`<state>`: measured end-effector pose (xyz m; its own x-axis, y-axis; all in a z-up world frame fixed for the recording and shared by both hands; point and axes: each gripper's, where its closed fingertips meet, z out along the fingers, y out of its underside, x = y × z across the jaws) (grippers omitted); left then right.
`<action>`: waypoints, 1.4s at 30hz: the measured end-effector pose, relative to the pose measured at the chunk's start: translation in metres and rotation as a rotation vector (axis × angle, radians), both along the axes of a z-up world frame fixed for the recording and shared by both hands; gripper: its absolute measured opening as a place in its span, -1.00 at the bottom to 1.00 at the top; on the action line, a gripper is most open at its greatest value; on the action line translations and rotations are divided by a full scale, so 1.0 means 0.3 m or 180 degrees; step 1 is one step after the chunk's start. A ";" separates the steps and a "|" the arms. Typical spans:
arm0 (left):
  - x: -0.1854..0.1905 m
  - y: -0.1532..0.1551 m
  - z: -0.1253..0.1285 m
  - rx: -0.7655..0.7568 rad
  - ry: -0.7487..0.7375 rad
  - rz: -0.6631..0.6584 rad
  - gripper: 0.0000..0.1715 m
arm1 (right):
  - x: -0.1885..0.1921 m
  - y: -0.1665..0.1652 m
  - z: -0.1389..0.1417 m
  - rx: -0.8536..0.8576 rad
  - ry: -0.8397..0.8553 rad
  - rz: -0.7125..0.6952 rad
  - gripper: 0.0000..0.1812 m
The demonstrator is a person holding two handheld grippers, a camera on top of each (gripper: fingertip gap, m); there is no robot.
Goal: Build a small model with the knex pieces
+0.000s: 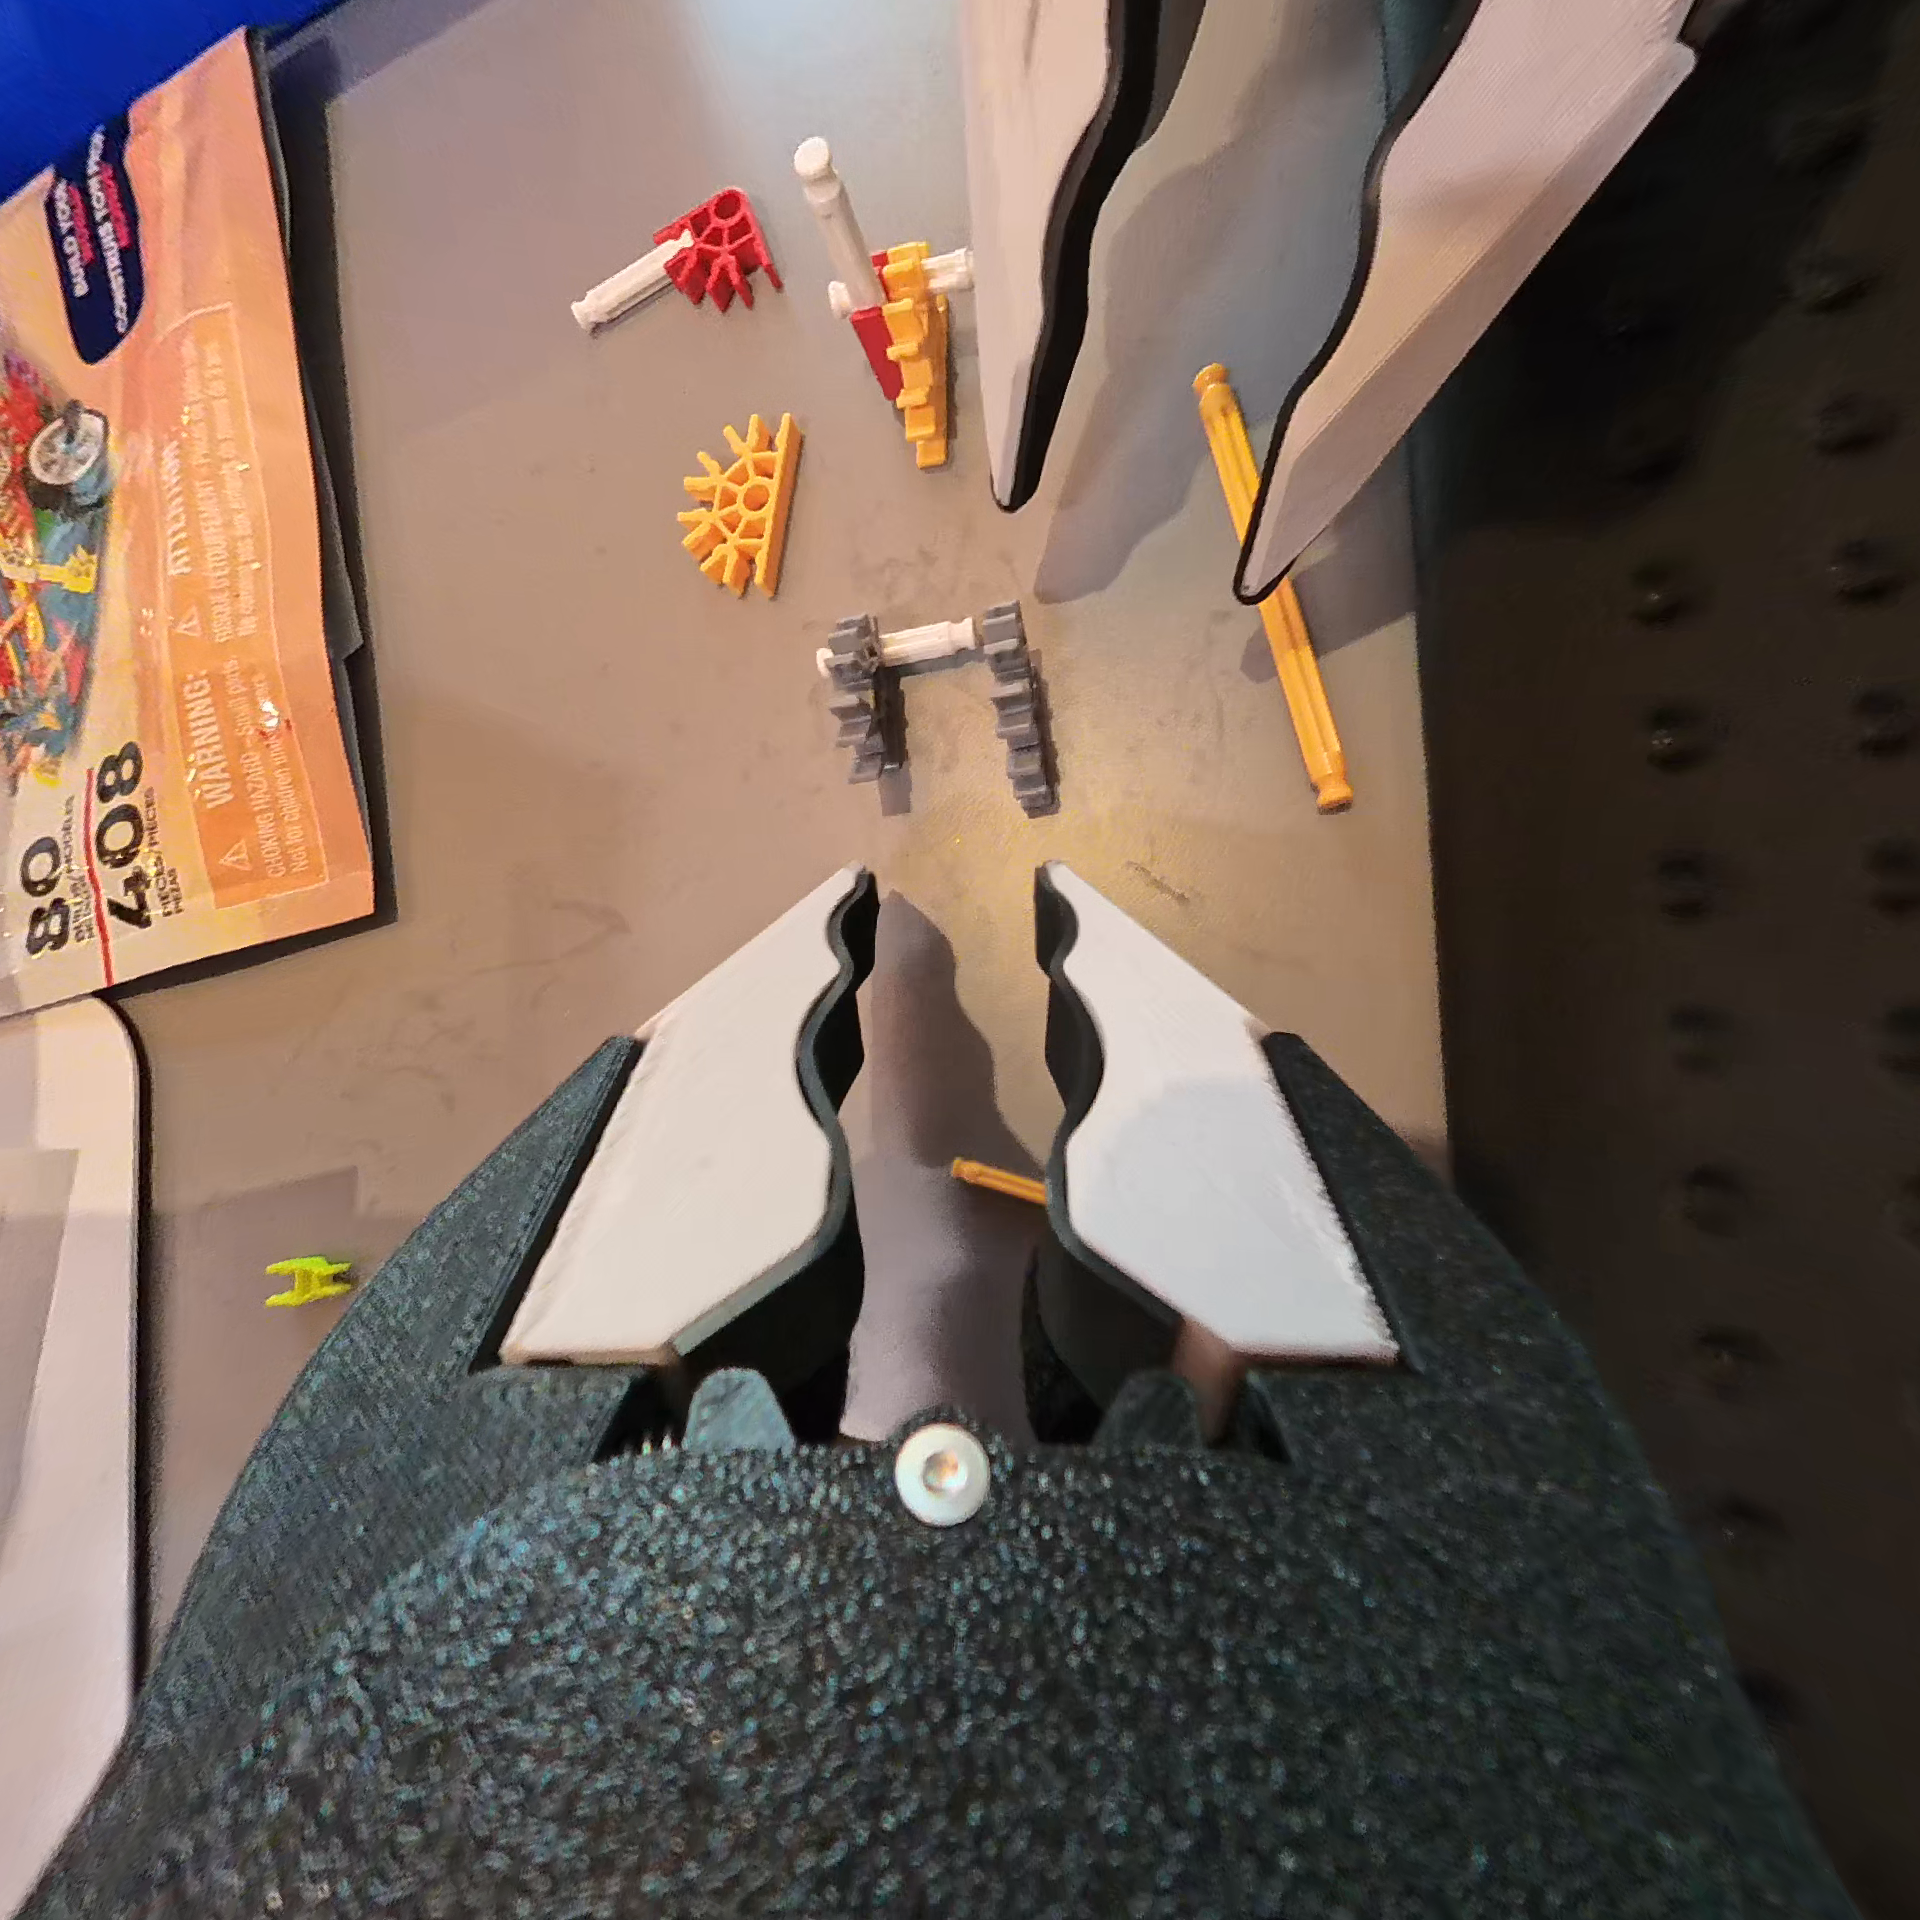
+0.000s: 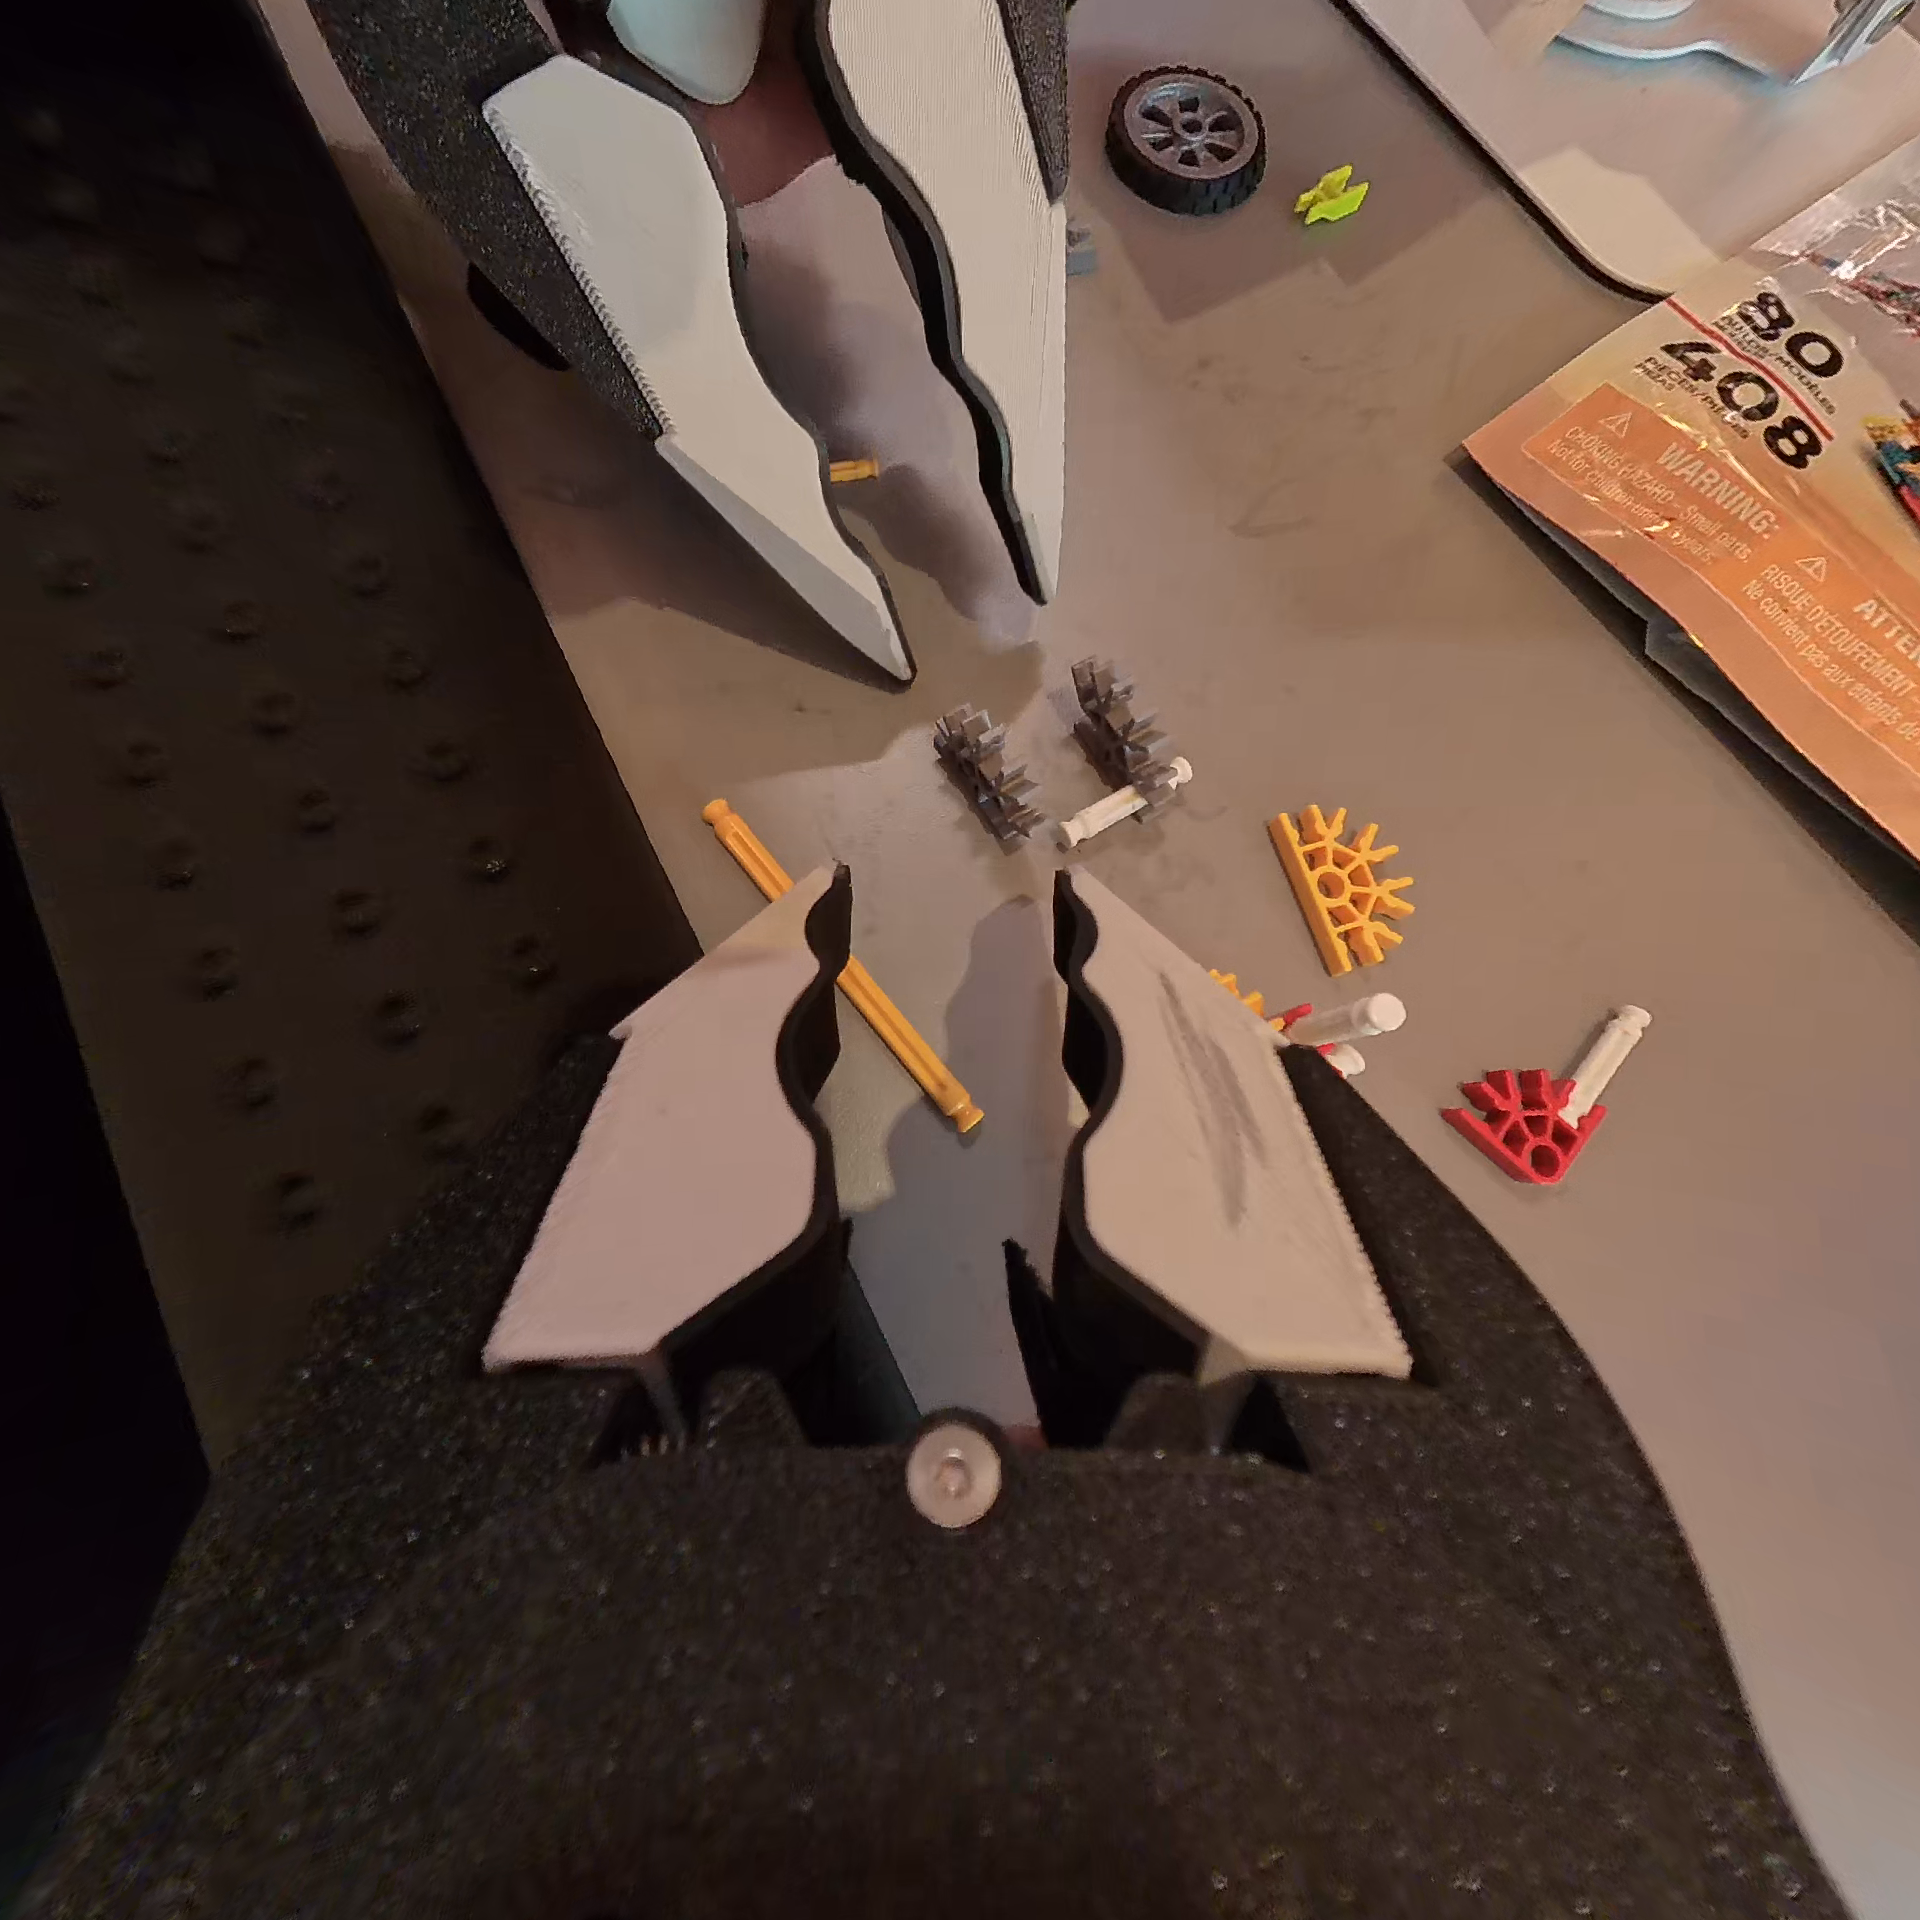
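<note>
A dull grey-brown counter (image 1: 582,727) is seen, bordered along one edge by a black strip (image 1: 1683,935) patterned with rows of dimples. The left tongs (image 1: 956,878) and right tongs (image 2: 951,883) are shown with pale grey fingers edged in black, set in speckled black bodies. Two grey toothed pieces (image 1: 940,707) are joined by a white rod. A yellow fan-shaped piece (image 1: 743,509), a red corner piece (image 1: 727,249), a yellow rod (image 1: 1273,592) and a lime-green clip (image 1: 307,1280) are scattered about. An orange printed bag (image 1: 177,582) is seen near one corner, and a black wheel (image 2: 1184,140) with grey spokes.
</note>
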<state>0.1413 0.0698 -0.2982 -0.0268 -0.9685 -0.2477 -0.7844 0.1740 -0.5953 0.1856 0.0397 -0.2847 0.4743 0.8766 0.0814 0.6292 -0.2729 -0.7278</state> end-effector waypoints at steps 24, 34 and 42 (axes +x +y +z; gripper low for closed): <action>0.041 0.076 0.073 -0.0016 -0.0191 0.0115 -0.64 | 0.002 0.002 -0.005 0.0057 -0.0037 -0.0021 -0.58; 0.100 0.065 0.030 -0.0179 -0.0102 -0.0012 -0.77 | 0.002 0.001 -0.007 0.0063 -0.0049 -0.0017 -0.58; 0.102 0.067 -0.010 -0.0214 -0.0019 0.0001 -0.93 | 0.002 0.001 -0.007 0.0064 -0.0042 -0.0018 -0.58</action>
<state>0.1718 0.0899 -0.3012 -0.0252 -0.9829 -0.1823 -0.7808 0.1332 -0.6104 0.1862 0.0399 -0.2868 0.4781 0.8720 0.1051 0.6373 -0.2620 -0.7247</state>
